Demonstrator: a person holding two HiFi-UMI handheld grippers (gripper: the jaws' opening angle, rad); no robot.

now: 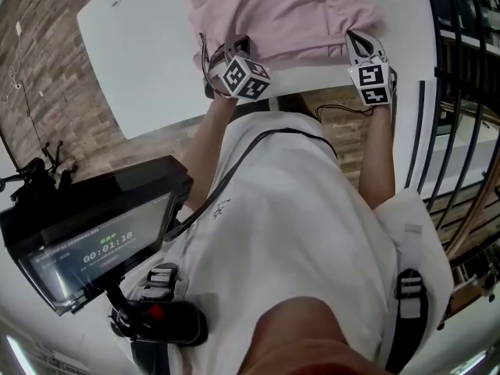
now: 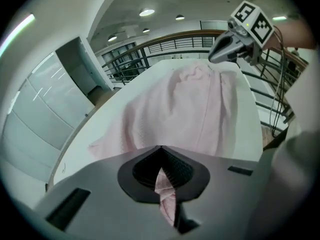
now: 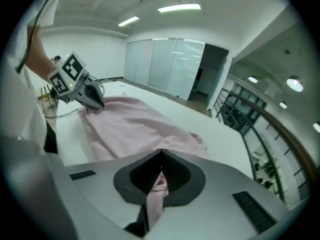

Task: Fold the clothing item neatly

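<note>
A pink garment point(image 1: 285, 18) lies bunched on the white table point(image 1: 148, 45), spread away from the near edge. My left gripper point(image 1: 233, 47) is shut on the garment's near left edge; in the left gripper view a pinch of the pink garment point(image 2: 165, 189) sits between the closed jaws of the left gripper point(image 2: 161, 170). My right gripper point(image 1: 355, 41) is shut on the near right edge, and the pink garment point(image 3: 159, 184) shows between the closed jaws of the right gripper point(image 3: 160, 174). Each gripper sees the other at the cloth: the right gripper point(image 2: 220, 54) and the left gripper point(image 3: 95, 101).
The table's near edge runs just below both grippers. A dark railing point(image 1: 453, 92) stands to the right of the table, over a brick floor point(image 1: 47, 61). A black device with a screen point(image 1: 94, 241) hangs at the lower left. Thin cables point(image 1: 344, 109) trail from the grippers.
</note>
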